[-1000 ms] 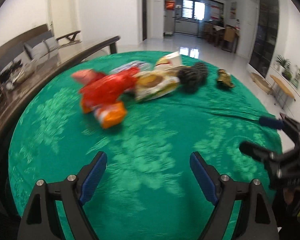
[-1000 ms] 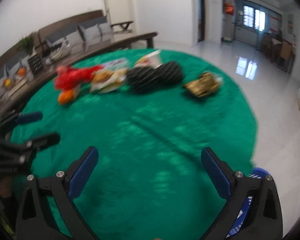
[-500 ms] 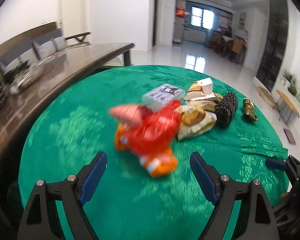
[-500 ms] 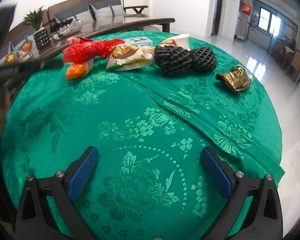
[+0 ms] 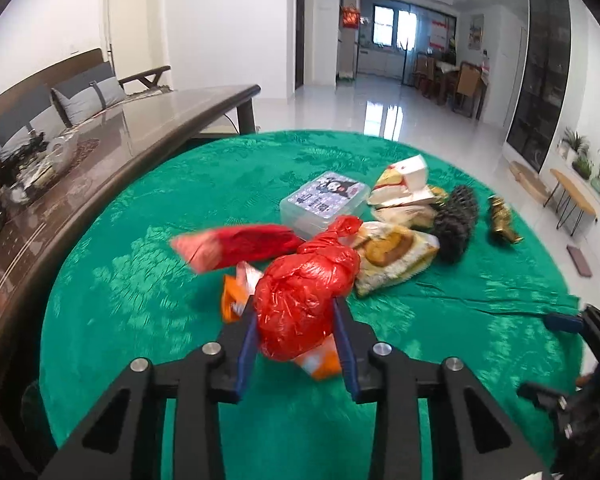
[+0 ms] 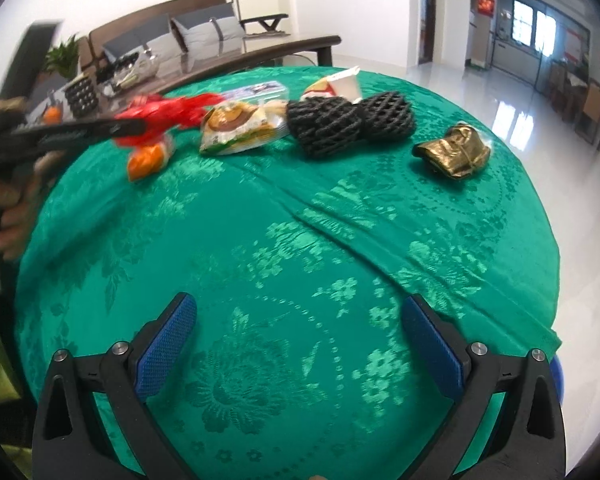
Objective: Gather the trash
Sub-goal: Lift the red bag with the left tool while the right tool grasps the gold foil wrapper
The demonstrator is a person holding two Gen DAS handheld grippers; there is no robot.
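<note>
A knotted red plastic bag [image 5: 308, 280] sits at the near end of a trash pile on the green tablecloth [image 5: 140, 300]. My left gripper [image 5: 295, 306] is closing on it, both blue pads pressed into its sides. An orange wrapper [image 5: 318, 360] pokes out beneath the bag. From the right wrist view, the left gripper [image 6: 136, 126] reaches in from the left onto the red bag [image 6: 160, 116]. My right gripper [image 6: 299, 302] hangs open over bare cloth, holding nothing.
Behind the bag lie a red snack packet [image 5: 236, 246], a bread packet [image 5: 392, 258], a clear box [image 5: 324, 200], a white carton [image 5: 404, 176], black foam nets [image 6: 348, 122] and a gold wrapper [image 6: 452, 152]. A brown table [image 5: 100, 140] borders the left.
The left gripper came up to the pile and its jaws went from wide apart to pinching the red bag. The right gripper stays open and has hardly moved.
</note>
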